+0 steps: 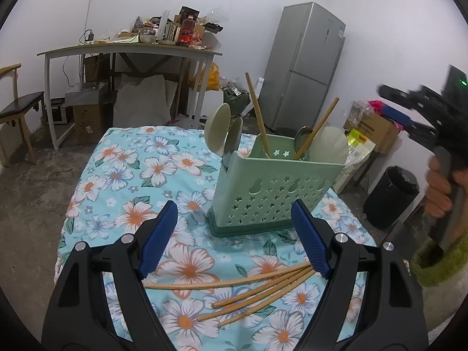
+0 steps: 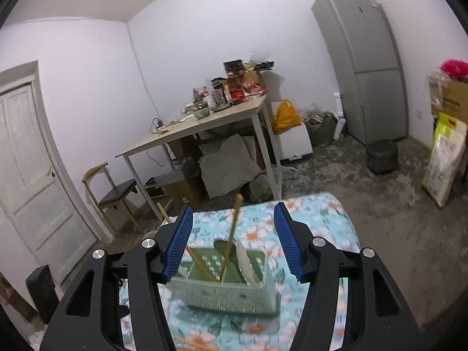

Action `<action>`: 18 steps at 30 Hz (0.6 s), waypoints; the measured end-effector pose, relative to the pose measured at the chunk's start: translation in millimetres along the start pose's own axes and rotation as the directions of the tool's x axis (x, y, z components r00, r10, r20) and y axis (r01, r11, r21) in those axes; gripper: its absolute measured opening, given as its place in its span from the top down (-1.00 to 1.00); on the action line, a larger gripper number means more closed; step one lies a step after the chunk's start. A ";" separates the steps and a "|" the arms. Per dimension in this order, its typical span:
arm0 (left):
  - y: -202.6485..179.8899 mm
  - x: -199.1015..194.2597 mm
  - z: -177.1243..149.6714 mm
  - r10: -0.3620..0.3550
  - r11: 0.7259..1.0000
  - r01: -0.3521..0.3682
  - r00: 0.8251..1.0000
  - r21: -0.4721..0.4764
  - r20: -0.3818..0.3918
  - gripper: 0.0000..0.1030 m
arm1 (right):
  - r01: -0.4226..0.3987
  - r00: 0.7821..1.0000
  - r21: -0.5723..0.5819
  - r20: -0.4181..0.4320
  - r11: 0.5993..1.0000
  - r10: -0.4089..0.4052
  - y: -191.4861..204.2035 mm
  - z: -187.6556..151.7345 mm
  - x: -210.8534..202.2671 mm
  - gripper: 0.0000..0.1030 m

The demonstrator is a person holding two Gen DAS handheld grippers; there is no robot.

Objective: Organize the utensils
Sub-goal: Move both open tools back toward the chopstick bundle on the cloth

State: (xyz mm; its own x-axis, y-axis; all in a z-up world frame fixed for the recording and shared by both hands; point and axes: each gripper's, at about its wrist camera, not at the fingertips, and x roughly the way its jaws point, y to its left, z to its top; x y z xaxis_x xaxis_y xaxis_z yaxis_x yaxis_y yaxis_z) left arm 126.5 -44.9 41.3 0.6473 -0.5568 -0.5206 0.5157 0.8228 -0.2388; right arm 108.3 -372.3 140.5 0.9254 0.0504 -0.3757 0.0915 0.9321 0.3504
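Note:
A green perforated utensil holder (image 1: 263, 193) stands on the floral tablecloth (image 1: 131, 175). It holds two upright chopsticks (image 1: 257, 117), cream spoons (image 1: 216, 128), a metal spoon (image 1: 302, 137) and a white scoop (image 1: 329, 146). Several loose chopsticks (image 1: 257, 292) lie fanned on the cloth, just under my left gripper (image 1: 234, 204), which is open and empty. My right gripper (image 2: 233, 207) hovers open above the holder (image 2: 228, 295). One standing chopstick (image 2: 231, 239) rises between its fingers without touching the pads. In the left wrist view the right gripper (image 1: 409, 108) shows at the right edge, held by a hand (image 1: 438, 187).
Behind the table are a cluttered desk (image 1: 131, 49), a grey fridge (image 1: 307, 64) and a wooden chair (image 1: 20, 108). A black bin (image 1: 392, 196) and cardboard boxes (image 1: 377, 128) stand on the floor to the right. A white door (image 2: 32, 181) is on the left wall.

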 end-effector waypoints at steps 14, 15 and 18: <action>-9.7 19.1 -6.7 0.076 0.995 -0.070 0.992 0.065 -0.103 -0.50 | 0.047 0.955 0.239 -0.295 0.970 0.027 -30.4 -115.1 7.4 -0.12; -10.6 19.6 -8.0 0.080 0.995 -0.073 0.991 0.068 -0.109 -0.50 | 0.046 0.951 0.246 -0.307 0.968 0.032 -28.3 -120.2 9.9 -0.12; -12.3 19.7 -11.4 0.091 0.993 -0.082 0.989 0.080 -0.117 -0.52 | 0.043 0.939 0.266 -0.340 0.963 0.052 -26.1 -135.3 14.0 -0.12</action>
State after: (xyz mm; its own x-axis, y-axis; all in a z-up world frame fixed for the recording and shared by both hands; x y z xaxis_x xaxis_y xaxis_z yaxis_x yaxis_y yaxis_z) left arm 126.5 -64.7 24.6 0.6216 -0.4626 -0.6321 0.5039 0.8540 -0.1294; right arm 69.1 -347.4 10.0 0.7483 0.2177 -0.6266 0.2263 0.8042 0.5496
